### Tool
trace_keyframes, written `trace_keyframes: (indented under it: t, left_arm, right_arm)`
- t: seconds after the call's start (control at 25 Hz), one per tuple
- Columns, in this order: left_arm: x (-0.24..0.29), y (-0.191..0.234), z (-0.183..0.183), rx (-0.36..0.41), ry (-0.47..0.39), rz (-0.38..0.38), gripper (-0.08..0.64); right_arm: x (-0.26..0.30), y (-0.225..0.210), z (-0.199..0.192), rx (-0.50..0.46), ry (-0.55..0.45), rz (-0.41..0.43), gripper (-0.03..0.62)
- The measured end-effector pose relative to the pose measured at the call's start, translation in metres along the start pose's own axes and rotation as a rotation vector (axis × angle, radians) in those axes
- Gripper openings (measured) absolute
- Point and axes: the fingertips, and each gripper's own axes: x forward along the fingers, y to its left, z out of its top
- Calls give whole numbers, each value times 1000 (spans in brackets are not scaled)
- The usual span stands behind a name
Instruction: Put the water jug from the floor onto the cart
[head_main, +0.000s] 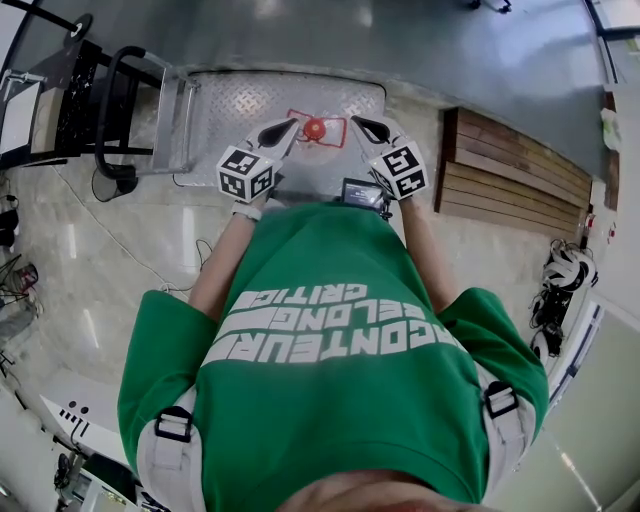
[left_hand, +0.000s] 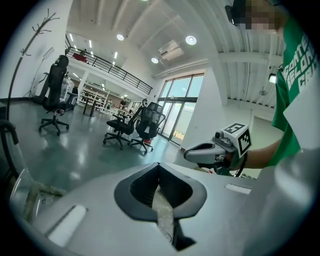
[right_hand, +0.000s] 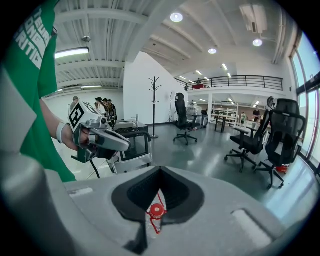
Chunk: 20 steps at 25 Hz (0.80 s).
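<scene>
While left gripper and right gripper are held closed and empty toward the cart, the unseen water jug could be knocked unless jaws are opened.

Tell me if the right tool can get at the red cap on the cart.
Probably yes. Nothing stands between the right tool and the red cap on the cart; the cap shows just past its tips. Its jaws are shut, though, and would need to open first.
</scene>
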Motion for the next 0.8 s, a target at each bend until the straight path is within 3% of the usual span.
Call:
trace_keyframes:
  t: [0.8]
  left_arm:
    - [-8, -1, -1, -15, -16, 10, 0]
  right_arm:
    - [-1, 2, 8, 34, -15, 12, -8]
